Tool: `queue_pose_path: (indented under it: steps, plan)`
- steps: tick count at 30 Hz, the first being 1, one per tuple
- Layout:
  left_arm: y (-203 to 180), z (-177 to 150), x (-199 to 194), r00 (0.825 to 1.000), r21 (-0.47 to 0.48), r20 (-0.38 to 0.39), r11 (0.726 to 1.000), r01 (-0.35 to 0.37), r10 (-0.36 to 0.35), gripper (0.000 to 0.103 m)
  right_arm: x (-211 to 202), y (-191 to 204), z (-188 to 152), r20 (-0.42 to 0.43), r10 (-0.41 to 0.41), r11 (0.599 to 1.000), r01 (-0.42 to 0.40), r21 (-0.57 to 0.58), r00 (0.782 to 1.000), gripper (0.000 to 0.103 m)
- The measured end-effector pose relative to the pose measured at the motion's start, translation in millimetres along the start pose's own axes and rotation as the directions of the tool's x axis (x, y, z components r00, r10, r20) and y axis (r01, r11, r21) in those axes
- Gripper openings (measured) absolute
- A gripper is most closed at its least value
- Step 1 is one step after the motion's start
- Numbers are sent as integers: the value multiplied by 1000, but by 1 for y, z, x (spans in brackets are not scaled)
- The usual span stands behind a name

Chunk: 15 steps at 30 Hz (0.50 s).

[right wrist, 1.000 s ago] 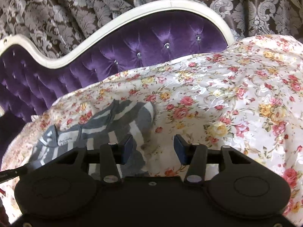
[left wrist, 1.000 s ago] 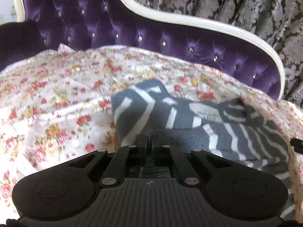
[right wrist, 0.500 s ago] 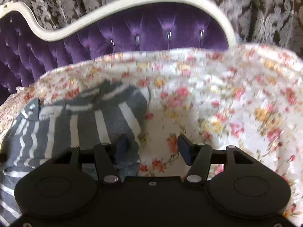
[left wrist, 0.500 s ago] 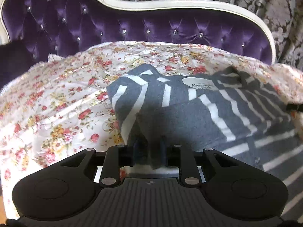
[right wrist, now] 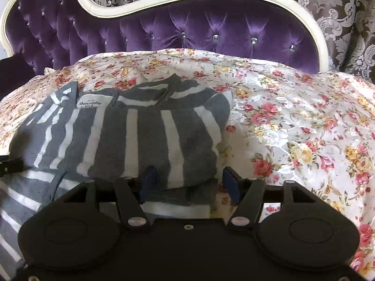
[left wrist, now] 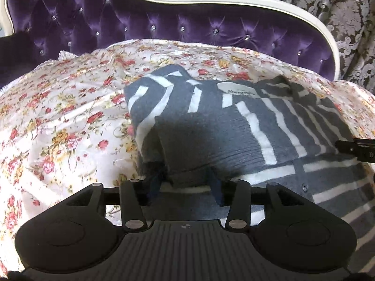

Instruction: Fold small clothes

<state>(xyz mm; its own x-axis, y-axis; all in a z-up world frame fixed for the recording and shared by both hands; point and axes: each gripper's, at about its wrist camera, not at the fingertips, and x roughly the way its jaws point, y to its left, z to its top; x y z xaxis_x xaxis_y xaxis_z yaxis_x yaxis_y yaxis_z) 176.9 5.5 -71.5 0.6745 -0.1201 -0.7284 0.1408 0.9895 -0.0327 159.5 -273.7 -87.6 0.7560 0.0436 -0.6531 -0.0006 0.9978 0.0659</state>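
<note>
A grey and white striped top (left wrist: 211,126) lies on the floral sheet, its upper part folded over the lower part, with a white neck label (left wrist: 239,91) showing. It also shows in the right wrist view (right wrist: 131,135). My left gripper (left wrist: 187,185) is open, its jaws on either side of the folded edge at the garment's left. My right gripper (right wrist: 189,182) is open over the folded edge at the garment's right side. The tip of the right gripper shows in the left wrist view (left wrist: 356,148).
A floral sheet (left wrist: 61,126) covers the seat of a purple tufted sofa (left wrist: 164,25) with a white curved frame (right wrist: 304,16). Patterned curtains (right wrist: 339,4) hang behind. The sheet spreads to the right of the garment (right wrist: 304,126).
The left gripper was shut on the garment's edge and has opened, letting it go. Both grippers have drawn back towards me, and the folded part now lies flat on the lower part.
</note>
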Motion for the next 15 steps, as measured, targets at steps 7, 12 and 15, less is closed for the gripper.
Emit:
queue_pose_path:
  steps: [7,12,15]
  plan:
    - [8,-5,-18,998,-55,-24,997,59,-61,48,-7,-9,-5,32,28,998,-30,62,999,72]
    - [21,-21,-55,993,-123,0,985,118,-119,53,-45,-21,-15,85,129,968,-144,207,988,73]
    - [24,-34,-78,993,-105,28,988,113,-111,65,-76,-16,-29,95,176,959,-192,208,980,73]
